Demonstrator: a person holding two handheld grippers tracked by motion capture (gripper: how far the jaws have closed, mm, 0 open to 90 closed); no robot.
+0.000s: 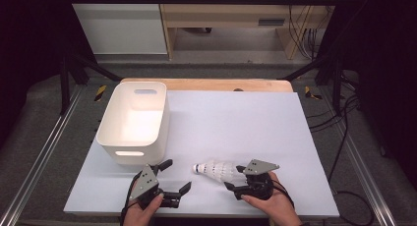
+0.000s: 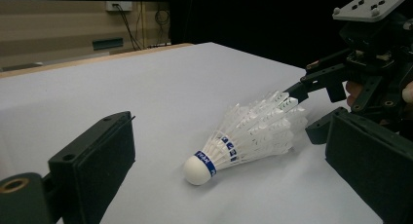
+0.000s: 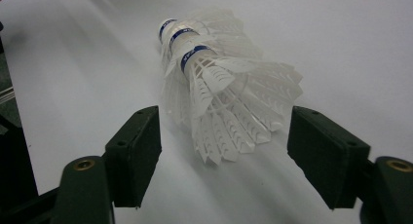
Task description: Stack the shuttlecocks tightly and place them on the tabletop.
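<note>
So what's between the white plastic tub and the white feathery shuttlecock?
Nothing. In the high view, just bare white table cover lies between the white plastic tub and the white shuttlecock.

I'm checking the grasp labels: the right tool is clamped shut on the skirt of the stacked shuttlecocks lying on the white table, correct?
Not quite. The right tool is open: in the right gripper view both pads stand clear of the stacked shuttlecocks, whose skirt end lies between them untouched. The rest holds: they lie on their side on the white table.
</note>
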